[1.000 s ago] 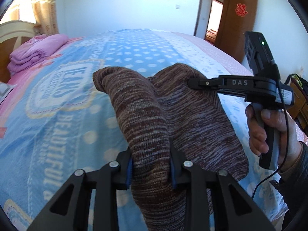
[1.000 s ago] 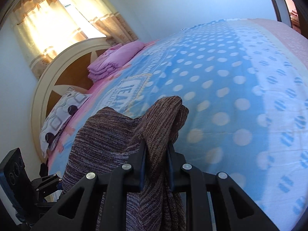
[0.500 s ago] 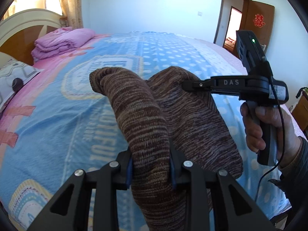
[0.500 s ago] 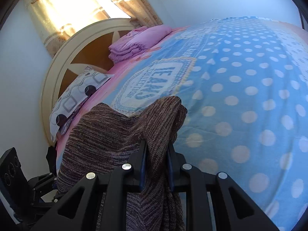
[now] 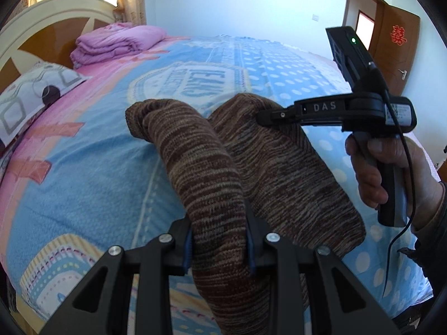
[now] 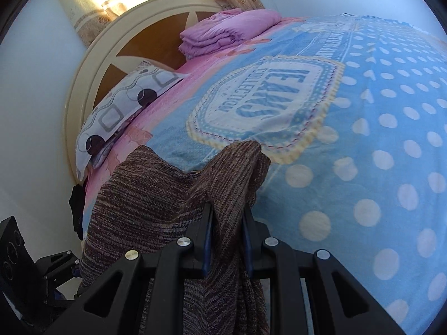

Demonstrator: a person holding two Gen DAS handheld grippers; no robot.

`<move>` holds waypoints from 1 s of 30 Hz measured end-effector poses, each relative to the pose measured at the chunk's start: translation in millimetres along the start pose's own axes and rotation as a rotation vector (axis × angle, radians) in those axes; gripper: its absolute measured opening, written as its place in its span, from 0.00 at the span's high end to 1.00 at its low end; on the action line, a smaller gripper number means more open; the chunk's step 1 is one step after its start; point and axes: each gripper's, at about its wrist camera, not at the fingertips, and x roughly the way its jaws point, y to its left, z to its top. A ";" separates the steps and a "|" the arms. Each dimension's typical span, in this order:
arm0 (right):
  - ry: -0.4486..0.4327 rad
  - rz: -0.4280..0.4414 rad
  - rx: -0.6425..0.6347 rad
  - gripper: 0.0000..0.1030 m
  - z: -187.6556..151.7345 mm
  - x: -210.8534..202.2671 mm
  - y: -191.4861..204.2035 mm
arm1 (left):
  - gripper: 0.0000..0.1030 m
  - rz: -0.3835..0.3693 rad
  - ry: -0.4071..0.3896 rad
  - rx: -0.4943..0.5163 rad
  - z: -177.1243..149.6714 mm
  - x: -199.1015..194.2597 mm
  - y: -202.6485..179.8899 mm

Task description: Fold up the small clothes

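One brown knitted garment is held up in the air above the bed by two grippers. The left gripper is squeezed tight on one bunched part of it. The right gripper is squeezed tight on another part, and one hand is seen holding its handle. One stack of folded pink cloth and one spotted pillow are seen by the headboard. One brown door is seen behind.
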 end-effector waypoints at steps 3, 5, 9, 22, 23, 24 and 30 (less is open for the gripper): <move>0.019 -0.011 -0.007 0.82 0.5 12.7 3.6 | 0.71 -0.002 0.012 -0.015 -5.6 4.3 7.2; 0.030 -0.017 -0.003 0.82 -0.1 19.1 2.6 | 0.71 -0.003 0.016 -0.021 -8.5 7.5 10.4; 0.048 -0.035 0.000 0.82 -2.2 27.8 -2.0 | 0.69 0.005 0.024 -0.022 -14.3 15.6 12.7; 0.048 -0.046 0.028 0.80 -12.0 34.0 -13.7 | 0.52 0.081 0.005 -0.003 -22.8 20.2 10.0; 0.047 -0.055 0.018 0.80 -13.2 33.0 -11.5 | 0.50 0.093 0.002 0.005 -22.7 19.3 8.4; 0.042 -0.073 -0.002 0.80 -14.2 31.5 -7.2 | 0.48 0.100 0.001 0.010 -22.6 18.6 7.8; 0.034 -0.124 -0.060 0.77 -18.7 23.6 5.1 | 0.42 0.117 -0.030 -0.010 -18.2 7.7 14.3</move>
